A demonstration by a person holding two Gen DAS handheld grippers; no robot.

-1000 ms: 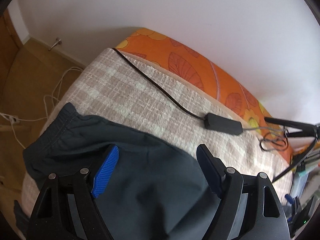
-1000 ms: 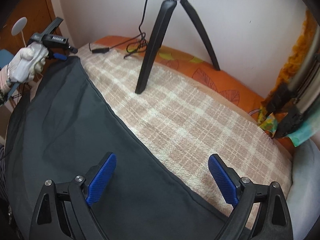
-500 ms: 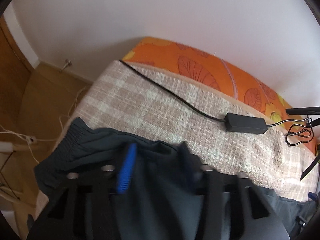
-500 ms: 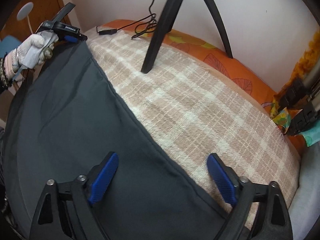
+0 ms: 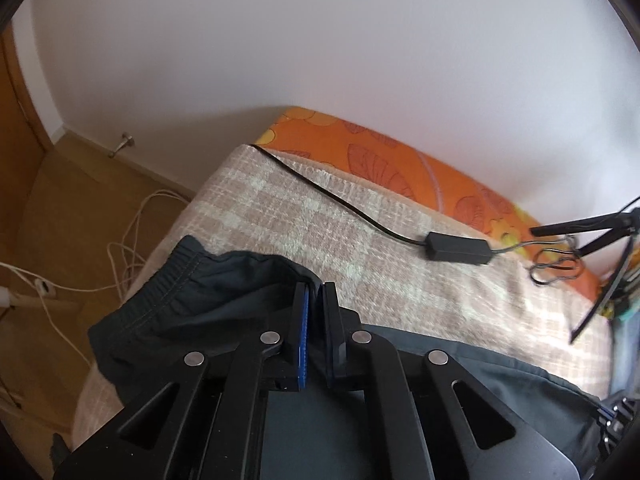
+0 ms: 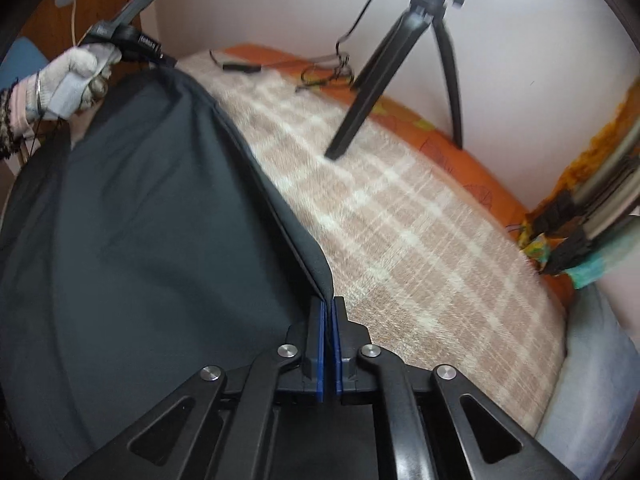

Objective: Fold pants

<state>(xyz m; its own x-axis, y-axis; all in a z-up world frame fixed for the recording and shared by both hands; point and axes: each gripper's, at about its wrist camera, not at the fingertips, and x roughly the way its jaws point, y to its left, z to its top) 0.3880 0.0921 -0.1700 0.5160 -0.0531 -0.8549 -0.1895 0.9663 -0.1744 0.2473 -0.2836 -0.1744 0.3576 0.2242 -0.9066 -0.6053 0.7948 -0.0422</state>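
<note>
White wall backs the bed [image 6: 420, 216], where dark pants [image 6: 140, 240] stretch lengthwise. Their wall-side edge is pinched at both ends, waistband end in the left tool [image 5: 314, 296], other end in the right tool [image 6: 328, 308], jaws just closed.

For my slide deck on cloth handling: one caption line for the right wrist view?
Right gripper shut on the dark pants edge over a plaid blanket, tripod behind.

Black tripod [image 6: 400, 64] stands on checked blanket [image 6: 420, 240]; power adapter [image 5: 458, 247] lies near orange sheet [image 5: 400, 168].
</note>
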